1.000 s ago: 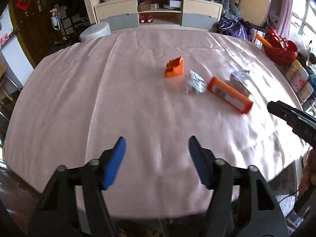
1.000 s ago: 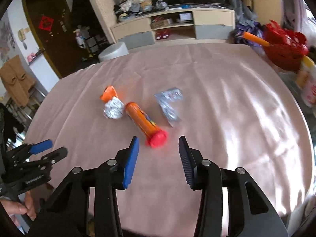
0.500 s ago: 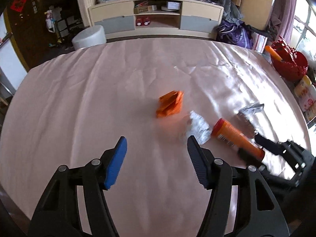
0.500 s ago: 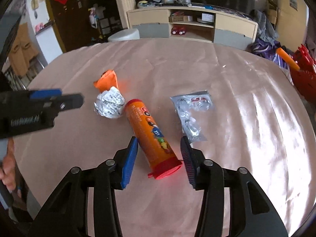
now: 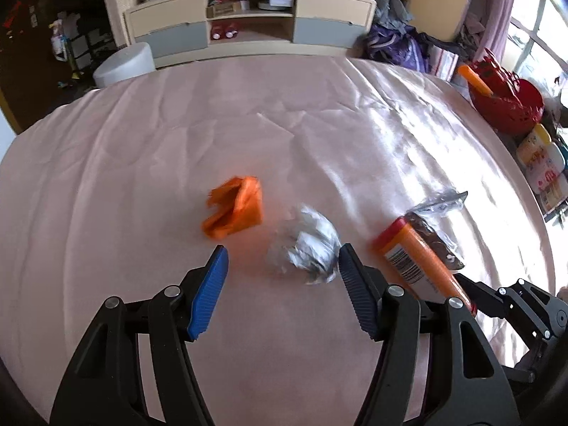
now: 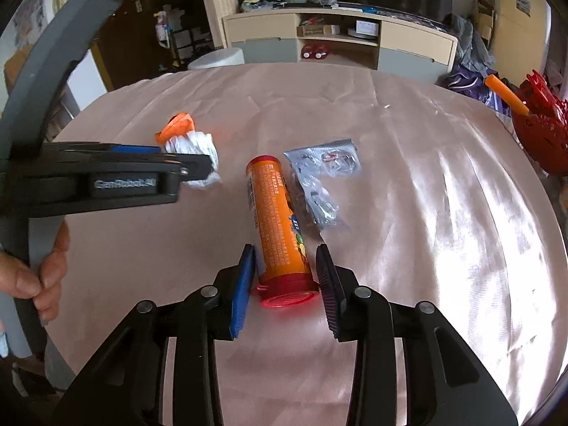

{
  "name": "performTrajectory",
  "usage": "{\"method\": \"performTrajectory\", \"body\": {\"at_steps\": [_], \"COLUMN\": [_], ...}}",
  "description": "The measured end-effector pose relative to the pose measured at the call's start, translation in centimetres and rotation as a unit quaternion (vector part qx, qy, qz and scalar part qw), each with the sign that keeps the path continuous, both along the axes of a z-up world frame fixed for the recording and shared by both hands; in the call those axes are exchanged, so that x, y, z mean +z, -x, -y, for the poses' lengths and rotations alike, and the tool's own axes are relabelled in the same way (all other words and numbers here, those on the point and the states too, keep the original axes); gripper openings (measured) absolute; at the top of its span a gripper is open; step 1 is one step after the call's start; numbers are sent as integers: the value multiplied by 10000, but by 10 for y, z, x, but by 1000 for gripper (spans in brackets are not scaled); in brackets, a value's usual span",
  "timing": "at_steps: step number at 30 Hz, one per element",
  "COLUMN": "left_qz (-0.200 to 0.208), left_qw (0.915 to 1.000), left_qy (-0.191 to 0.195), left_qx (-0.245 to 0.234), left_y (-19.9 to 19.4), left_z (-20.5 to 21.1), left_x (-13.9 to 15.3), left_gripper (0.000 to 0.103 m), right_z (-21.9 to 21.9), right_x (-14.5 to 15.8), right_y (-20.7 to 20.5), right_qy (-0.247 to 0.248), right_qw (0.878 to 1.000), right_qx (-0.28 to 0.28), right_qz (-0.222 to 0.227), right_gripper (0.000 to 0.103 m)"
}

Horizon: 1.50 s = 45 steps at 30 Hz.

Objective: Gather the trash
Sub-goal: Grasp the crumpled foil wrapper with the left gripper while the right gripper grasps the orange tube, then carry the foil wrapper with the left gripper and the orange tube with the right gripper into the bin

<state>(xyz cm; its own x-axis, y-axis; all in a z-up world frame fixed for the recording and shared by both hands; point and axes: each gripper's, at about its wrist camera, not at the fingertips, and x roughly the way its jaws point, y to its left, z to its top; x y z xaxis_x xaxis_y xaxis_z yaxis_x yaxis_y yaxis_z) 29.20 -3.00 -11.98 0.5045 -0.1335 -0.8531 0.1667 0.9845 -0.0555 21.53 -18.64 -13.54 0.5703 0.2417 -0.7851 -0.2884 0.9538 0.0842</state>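
Here — right gripper (image 6: 285,277) astride orange tube (image 6: 278,223).

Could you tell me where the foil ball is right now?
In the left wrist view the foil ball lies on the table between the orange wrapper and the orange tube, just ahead of the open left gripper.

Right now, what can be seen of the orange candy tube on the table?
The orange candy tube is a printed cylinder with a red cap, barcode on one side, lying on its side on the pink tablecloth. Its capped end sits between the open fingers of the right gripper, not yet clamped. The clear wrapper lies against its right side.
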Motion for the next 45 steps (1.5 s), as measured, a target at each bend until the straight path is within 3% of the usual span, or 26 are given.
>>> {"method": "performTrajectory", "body": {"at_steps": [4, 8, 17, 25, 33, 39, 45], "left_qz": [-51, -48, -123, 24, 207, 126, -162], "left_qw": [9999, 9996, 9987, 9989, 9994, 9998, 9989], "left_qy": [-20, 26, -161, -153, -28, 152, 425], "left_qx": [-135, -276, -469, -435, -285, 2, 143], "left_y": [2, 4, 44, 105, 195, 258, 304], "left_z": [12, 21, 24, 14, -4, -22, -30], "left_x": [-6, -6, 8, 45, 79, 71, 39], "left_gripper": [56, 33, 24, 24, 24, 24, 24], "right_z": [5, 9, 6, 11, 25, 21, 13], "right_x": [1, 3, 12, 51, 71, 52, 23], "right_y": [2, 10, 32, 78, 143, 192, 223], "right_qy": [-159, -90, 44, 80, -504, -768, -712], "right_qw": [9997, 9997, 9992, 9998, 9983, 9961, 9950], "right_qx": [-70, -48, 11, -73, -281, -280, -312], "right_qz": [-143, -220, -395, -169, -80, -330, -629], "right_gripper": [36, 36, 36, 36, 36, 36, 36]}}
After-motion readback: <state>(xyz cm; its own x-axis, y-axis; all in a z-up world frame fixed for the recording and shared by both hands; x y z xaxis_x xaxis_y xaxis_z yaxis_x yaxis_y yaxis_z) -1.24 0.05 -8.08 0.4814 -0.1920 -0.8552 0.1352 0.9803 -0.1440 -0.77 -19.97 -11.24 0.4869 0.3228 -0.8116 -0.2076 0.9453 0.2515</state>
